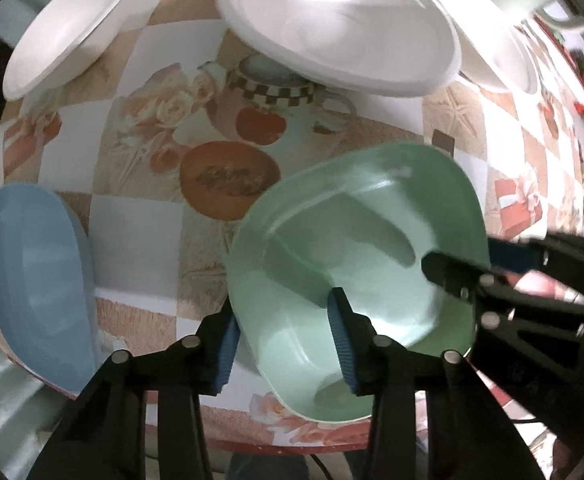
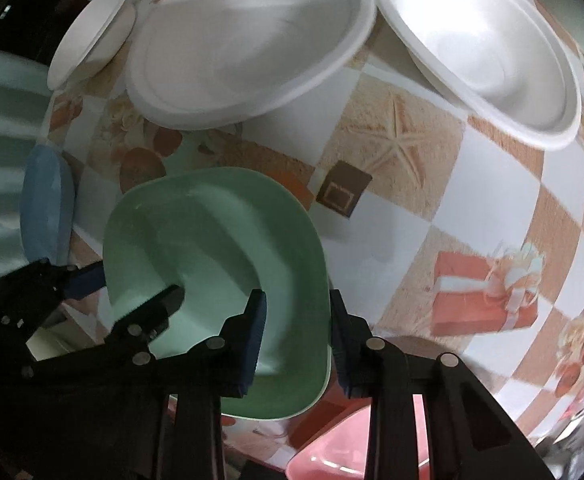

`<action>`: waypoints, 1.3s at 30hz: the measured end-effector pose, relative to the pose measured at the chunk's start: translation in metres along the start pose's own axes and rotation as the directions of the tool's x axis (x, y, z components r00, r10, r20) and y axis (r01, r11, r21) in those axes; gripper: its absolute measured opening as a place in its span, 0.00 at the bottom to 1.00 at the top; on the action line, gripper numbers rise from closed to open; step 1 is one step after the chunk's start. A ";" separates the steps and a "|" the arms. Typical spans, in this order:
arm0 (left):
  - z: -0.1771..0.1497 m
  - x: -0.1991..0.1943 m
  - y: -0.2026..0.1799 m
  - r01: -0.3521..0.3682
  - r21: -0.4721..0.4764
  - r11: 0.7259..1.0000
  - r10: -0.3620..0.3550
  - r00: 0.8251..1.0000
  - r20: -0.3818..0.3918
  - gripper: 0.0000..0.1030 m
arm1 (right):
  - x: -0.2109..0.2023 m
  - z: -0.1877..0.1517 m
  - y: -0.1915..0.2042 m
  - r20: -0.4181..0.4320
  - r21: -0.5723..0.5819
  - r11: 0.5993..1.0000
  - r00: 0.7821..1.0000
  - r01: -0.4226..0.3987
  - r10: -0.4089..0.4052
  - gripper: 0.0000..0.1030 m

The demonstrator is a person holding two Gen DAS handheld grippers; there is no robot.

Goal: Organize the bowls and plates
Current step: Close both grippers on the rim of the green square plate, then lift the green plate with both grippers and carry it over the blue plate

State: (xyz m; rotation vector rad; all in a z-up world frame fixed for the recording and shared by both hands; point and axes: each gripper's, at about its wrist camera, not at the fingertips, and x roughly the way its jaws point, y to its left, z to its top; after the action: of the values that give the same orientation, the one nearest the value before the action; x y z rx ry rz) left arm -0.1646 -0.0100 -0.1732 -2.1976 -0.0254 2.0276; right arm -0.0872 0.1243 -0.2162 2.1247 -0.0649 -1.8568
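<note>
A green square plate [image 1: 352, 232] sits on the patterned table near its front edge; it also shows in the right wrist view [image 2: 219, 240]. My left gripper [image 1: 287, 340] is open, its fingers straddling the plate's left rim. My right gripper [image 2: 298, 340] is open, its fingers straddling the plate's right rim; it shows in the left wrist view [image 1: 472, 272]. Whether either pad touches the rim I cannot tell. A blue plate [image 1: 35, 280] lies at the left table edge. Three white plates [image 1: 332, 24] [image 1: 67, 28] [image 1: 492, 40] lie at the back.
A pink plate [image 2: 332, 456] sits low at the front right, below the table edge. A small brown square tile [image 2: 342, 188] lies on the tablecloth [image 2: 452, 200] behind the green plate. The table's front edge runs close under both grippers.
</note>
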 end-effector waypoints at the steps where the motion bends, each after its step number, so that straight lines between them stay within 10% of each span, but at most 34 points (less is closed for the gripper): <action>1: 0.003 -0.003 0.005 0.000 -0.002 1.000 0.000 1.000 0.003 0.44 | 0.001 -0.003 0.002 -0.005 0.001 1.000 1.000 -0.005 0.005 0.33; 19: 0.016 -0.066 0.010 -0.032 0.109 0.994 0.025 0.998 0.066 0.44 | -0.023 -0.038 0.011 -0.022 0.112 0.993 0.999 -0.033 0.035 0.33; 39: -0.048 -0.119 0.021 -0.033 0.072 0.997 0.024 0.991 0.132 0.44 | -0.065 -0.013 0.026 -0.010 0.108 0.994 1.000 -0.020 0.022 0.33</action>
State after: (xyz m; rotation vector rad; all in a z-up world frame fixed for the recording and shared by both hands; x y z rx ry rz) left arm -0.1287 -0.0494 -0.0546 -2.0301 0.0659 2.1481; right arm -0.0806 0.1183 -0.1458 2.1970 -0.1890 -1.8685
